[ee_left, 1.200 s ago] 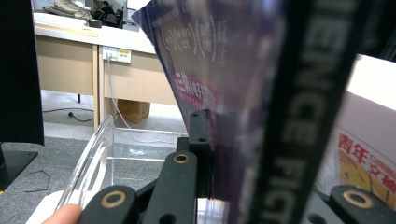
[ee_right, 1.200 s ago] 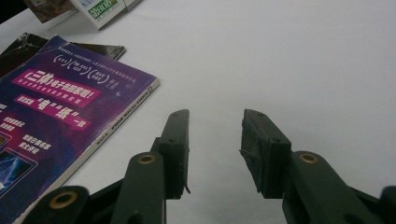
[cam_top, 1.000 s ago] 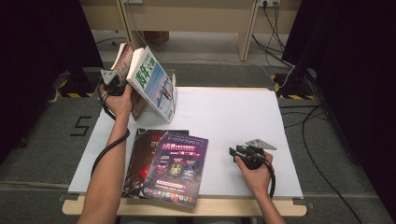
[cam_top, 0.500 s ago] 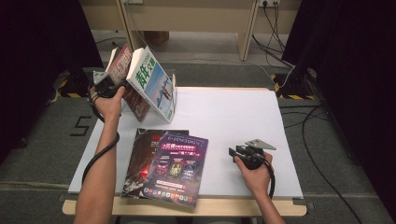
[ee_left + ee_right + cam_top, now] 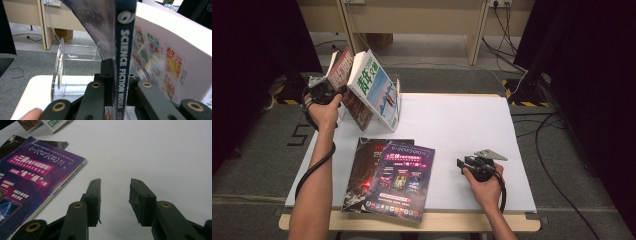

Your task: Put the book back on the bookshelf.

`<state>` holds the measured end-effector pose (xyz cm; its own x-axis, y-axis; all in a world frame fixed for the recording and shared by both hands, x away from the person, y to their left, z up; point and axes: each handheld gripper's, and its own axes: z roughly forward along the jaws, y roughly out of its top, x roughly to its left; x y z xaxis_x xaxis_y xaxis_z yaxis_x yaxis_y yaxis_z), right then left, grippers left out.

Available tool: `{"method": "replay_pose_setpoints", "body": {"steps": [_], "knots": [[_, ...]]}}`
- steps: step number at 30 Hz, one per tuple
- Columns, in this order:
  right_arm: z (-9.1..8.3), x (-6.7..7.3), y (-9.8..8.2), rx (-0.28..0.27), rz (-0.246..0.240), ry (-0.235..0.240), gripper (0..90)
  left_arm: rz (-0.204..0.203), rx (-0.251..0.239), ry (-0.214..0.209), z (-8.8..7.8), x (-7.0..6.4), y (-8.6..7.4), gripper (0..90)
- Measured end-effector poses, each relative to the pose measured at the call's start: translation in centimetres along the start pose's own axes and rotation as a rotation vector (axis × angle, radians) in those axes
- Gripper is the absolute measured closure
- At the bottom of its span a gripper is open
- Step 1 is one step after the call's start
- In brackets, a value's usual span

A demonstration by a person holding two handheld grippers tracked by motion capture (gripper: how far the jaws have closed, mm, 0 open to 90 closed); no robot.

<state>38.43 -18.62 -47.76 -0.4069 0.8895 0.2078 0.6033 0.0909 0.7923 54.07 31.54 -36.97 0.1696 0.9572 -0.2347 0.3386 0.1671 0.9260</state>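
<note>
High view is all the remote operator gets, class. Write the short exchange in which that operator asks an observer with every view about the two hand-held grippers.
Operator: Which title is in the left hand-held gripper?
Observer: Its jaws have just been closing and pinch a magazine by the spine, which reads SCIENCE FICTION WORLD.
Operator: Is the right hand-held gripper holding anything?
Observer: No. Its jaws stand open over the bare white table with nothing between them, and the purple magazine lies off to one side of them.
</note>
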Motion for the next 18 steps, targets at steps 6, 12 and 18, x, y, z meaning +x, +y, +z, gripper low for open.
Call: {"method": "replay_pose_setpoints", "body": {"steps": [6,12,18], "knots": [[0.2,0.0,0.0,0.004,-0.005,0.004,61.5,0.012,0.044,0.009,0.5,-0.5,0.5,81.9],[0.2,-0.1,-0.1,0.015,0.003,0.002,61.5,0.038,0.061,0.014,0.7,-1.0,1.0,83.5],[0.2,0.0,-0.1,0.016,0.001,0.005,61.5,0.145,-0.02,0.055,1.2,-2.4,0.8,83.9]]}}
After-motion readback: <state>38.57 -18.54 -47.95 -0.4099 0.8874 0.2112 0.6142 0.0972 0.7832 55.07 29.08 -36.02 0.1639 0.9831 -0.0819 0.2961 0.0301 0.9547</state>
